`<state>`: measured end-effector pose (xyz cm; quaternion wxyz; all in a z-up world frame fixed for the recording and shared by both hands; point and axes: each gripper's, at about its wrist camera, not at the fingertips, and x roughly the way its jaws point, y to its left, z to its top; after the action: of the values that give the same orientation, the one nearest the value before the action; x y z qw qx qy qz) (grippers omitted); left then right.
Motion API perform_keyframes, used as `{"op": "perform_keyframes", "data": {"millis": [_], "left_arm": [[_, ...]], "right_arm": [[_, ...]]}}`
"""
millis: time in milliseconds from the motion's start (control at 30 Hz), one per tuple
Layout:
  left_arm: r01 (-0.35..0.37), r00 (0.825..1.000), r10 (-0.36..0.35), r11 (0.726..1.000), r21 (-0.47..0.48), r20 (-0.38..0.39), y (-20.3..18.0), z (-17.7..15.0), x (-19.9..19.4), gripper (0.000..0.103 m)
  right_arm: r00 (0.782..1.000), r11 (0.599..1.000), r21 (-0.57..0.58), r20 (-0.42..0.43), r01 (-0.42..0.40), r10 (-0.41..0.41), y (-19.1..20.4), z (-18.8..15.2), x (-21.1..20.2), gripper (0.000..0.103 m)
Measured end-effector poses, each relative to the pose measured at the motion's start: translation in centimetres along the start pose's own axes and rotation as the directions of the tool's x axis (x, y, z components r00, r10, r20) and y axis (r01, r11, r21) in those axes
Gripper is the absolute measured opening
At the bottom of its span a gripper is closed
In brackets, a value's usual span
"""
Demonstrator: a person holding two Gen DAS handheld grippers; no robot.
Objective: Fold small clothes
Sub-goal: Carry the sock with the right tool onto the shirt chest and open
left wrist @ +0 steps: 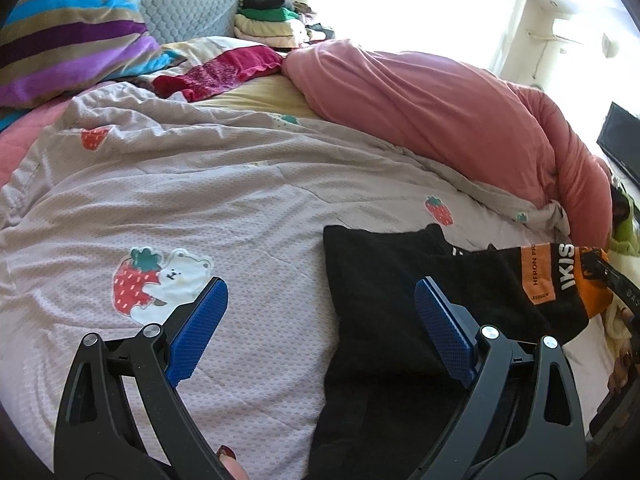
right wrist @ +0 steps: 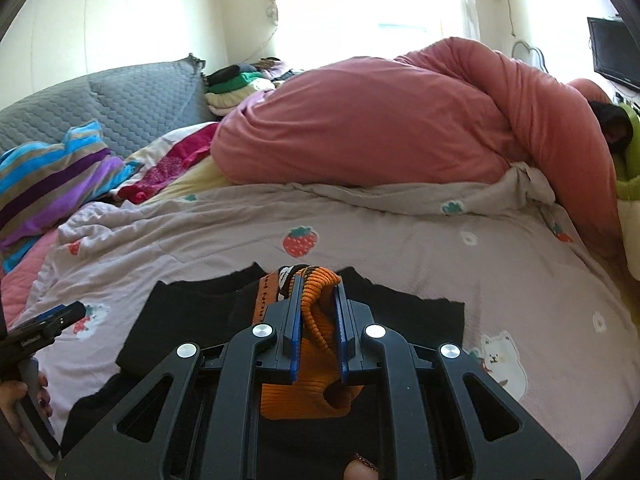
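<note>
The black garment (left wrist: 400,304) is laid flat on the bed (left wrist: 240,208), its orange cuff (right wrist: 316,312) clamped in the right tongs (right wrist: 318,320). "HERON PR" and "IKIS" are legible. The left tongs (left wrist: 320,320) are held wide, empty.

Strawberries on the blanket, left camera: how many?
3 strawberries: one beside the white bear, one above the black garment, one far left. Folds may hide more.

Bright daylight blows out the window (right wrist: 360,4); fisheye edges curve and darken.
</note>
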<state>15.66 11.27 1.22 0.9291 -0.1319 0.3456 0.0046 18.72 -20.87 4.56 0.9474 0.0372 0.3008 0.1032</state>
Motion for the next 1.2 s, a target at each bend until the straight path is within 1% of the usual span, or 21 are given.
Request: {"op": "perform_keyframes", "data": {"millis": [233,400,833,1133,1200], "left_arm": [[-0.005,1.000,0.006,0.998,0.063,-0.014,-1.8,-0.4,0.7,0.088],[-0.003,1.000,0.005,0.996,0.084,-0.023,-2.5,-0.6,1.1,0.088],[-0.009,0.999,0.018,0.985,0.170,-0.048,-4.9,-0.7,2.9,0.088],[-0.007,0.997,0.020,0.984,0.179,-0.069,-5.1,-0.9,3.6,0.088],[-0.004,0.997,0.017,0.984,0.180,-0.072,-5.1,-0.9,3.7,0.088]], "right_arm": [[1.000,1.000,0.017,-0.016,0.022,-0.022,-1.1,-0.7,0.4,0.012],[0.998,0.998,0.021,-0.031,0.055,-0.054,-1.7,-1.1,0.7,0.012],[0.987,0.991,0.022,-0.101,0.131,-0.128,-2.9,-2.6,2.4,0.013],[0.977,0.987,0.019,-0.146,0.161,-0.157,-3.4,-3.3,3.6,0.014],[0.974,0.985,0.014,-0.151,0.172,-0.168,-3.5,-3.5,3.7,0.015]]}}
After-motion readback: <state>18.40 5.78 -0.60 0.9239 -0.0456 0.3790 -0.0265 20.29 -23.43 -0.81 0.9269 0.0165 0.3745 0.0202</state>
